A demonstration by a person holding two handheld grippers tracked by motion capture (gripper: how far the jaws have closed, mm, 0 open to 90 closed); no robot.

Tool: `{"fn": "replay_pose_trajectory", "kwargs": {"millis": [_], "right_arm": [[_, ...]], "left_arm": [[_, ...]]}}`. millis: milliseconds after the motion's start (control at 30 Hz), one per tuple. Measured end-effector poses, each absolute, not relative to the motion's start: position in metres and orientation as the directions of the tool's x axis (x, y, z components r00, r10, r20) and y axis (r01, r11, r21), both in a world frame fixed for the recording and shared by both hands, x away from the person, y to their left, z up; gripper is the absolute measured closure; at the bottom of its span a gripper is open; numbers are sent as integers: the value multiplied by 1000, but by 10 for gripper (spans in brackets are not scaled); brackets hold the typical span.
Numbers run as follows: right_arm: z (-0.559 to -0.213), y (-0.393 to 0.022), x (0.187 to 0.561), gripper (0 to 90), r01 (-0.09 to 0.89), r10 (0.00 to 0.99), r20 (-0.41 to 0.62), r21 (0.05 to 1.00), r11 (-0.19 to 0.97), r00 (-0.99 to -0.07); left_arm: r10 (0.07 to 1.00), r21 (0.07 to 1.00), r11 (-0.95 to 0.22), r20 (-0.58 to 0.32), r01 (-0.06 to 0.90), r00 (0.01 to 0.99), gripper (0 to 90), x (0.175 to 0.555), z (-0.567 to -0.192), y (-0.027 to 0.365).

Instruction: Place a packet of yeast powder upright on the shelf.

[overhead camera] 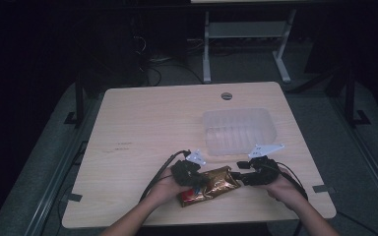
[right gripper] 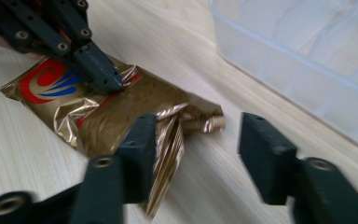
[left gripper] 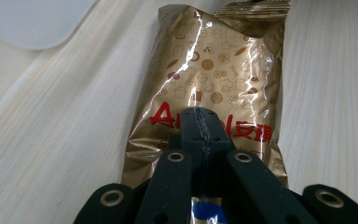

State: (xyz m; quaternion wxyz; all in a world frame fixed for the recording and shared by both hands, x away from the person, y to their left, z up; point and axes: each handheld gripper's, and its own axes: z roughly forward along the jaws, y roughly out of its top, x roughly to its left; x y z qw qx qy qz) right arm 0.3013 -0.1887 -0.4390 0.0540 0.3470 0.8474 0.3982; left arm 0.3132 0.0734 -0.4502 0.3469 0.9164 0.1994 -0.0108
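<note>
A gold foil snack bag (overhead camera: 211, 185) with red lettering lies near the table's front edge, between my two grippers. My left gripper (left gripper: 199, 114) is shut, its jaws pinching a crease of foil in the bag's (left gripper: 214, 65) middle. In the right gripper view that left gripper (right gripper: 103, 78) bites the wrinkled foil near the bag's red and blue logo. My right gripper (right gripper: 200, 135) stands open at the bag's (right gripper: 121, 116) crimped end, one jaw over the seal and the other over bare table. In the high view the left gripper (overhead camera: 193, 179) and right gripper (overhead camera: 240, 176) flank the bag.
A clear plastic container (overhead camera: 238, 130) sits just beyond the grippers, its wall (right gripper: 307, 56) close to my right gripper and its corner (left gripper: 32, 21) at the far left of the left gripper view. The wooden table (overhead camera: 142, 132) has a cable grommet (overhead camera: 227, 95) at the back.
</note>
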Motion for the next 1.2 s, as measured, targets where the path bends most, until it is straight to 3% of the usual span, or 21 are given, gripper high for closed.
{"fn": "replay_pose_trajectory", "kwargs": {"millis": [333,433,600,800,1100,1133,1200], "right_arm": [[-452,-179,310,704,595,619,243,659,460,-747],[-455,-176,311,828,604,611,261,650,461,-747],[-456,-175,311,896,599,612,249,648,470,-750],[-452,-174,309,900,570,650,144,642,513,-746],[-451,-187,314,857,613,698,164,642,461,-697],[-448,-192,313,749,615,700,187,662,429,-690],[-446,-200,314,619,621,697,227,684,383,-680]], "left_arm": [[358,645,-665,-168,378,918,900,313,-452,75],[357,645,-667,-162,373,920,900,313,-452,75],[358,650,-661,-167,375,919,900,313,-452,75],[344,645,-667,-179,374,922,900,310,-452,74],[321,650,-665,-197,368,926,900,301,-453,63],[320,651,-667,-188,362,929,899,301,-453,63],[319,649,-670,-187,360,929,899,301,-453,63]]}}
